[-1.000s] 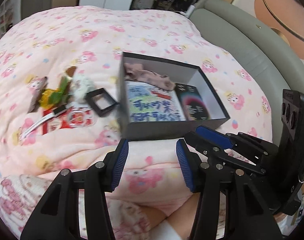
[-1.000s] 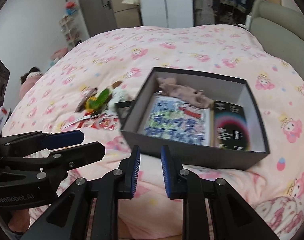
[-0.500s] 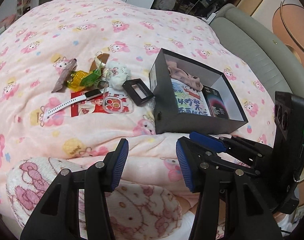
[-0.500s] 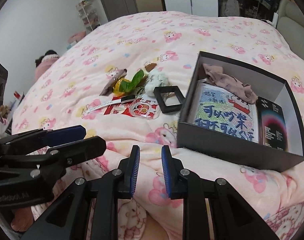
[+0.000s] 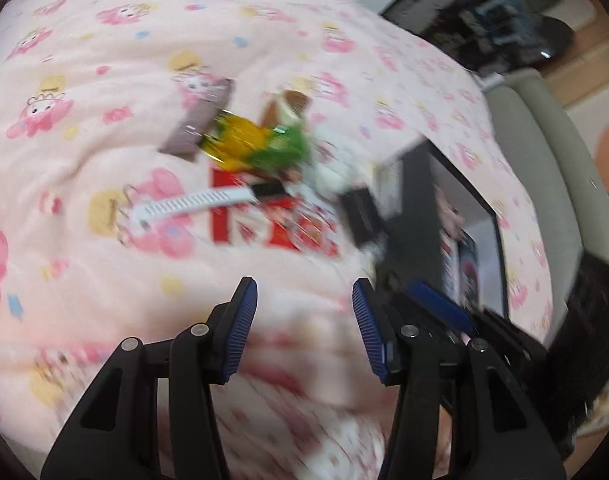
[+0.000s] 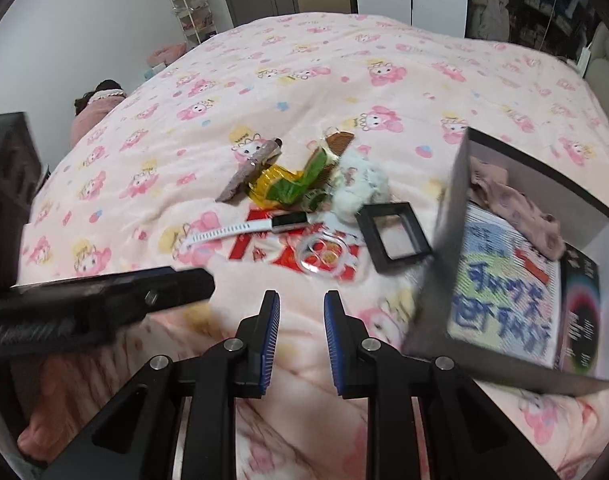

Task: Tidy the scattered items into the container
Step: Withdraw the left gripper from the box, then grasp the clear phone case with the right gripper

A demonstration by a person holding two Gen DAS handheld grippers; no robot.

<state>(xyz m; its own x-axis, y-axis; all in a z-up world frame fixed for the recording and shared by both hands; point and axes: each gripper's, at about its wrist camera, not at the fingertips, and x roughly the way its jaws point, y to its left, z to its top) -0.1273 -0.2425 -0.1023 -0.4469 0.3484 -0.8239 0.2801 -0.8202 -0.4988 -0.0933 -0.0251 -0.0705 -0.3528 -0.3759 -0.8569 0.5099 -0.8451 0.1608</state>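
Observation:
A black box (image 6: 432, 312) stands on the pink bed at the right, holding a book, a dark card and a pinkish cloth (image 6: 512, 204); it also shows in the left wrist view (image 5: 416, 208). Left of it lie scattered items: a black square frame (image 6: 392, 236), a clear phone case (image 6: 324, 254), a white watch (image 6: 240, 230), a red packet (image 6: 260, 248), green-yellow wrappers (image 6: 288, 184), a brown bar (image 6: 248, 172), a comb (image 6: 340, 140) and a white plush (image 6: 356, 188). My left gripper (image 5: 304, 320) is open and empty. My right gripper (image 6: 302, 328) is slightly open and empty, apart from the items.
The pink patterned quilt (image 6: 304, 80) covers the whole bed. A grey padded headboard (image 5: 552, 152) runs along the right. Wardrobes and a shelf rack (image 6: 192, 12) stand beyond the far edge. The left gripper's body (image 6: 84, 304) shows at the left of the right wrist view.
Both grippers have swung left, away from the box and toward the scattered items, which now sit nearer the centre. The left wrist view is motion-blurred. Jaw openings are unchanged.

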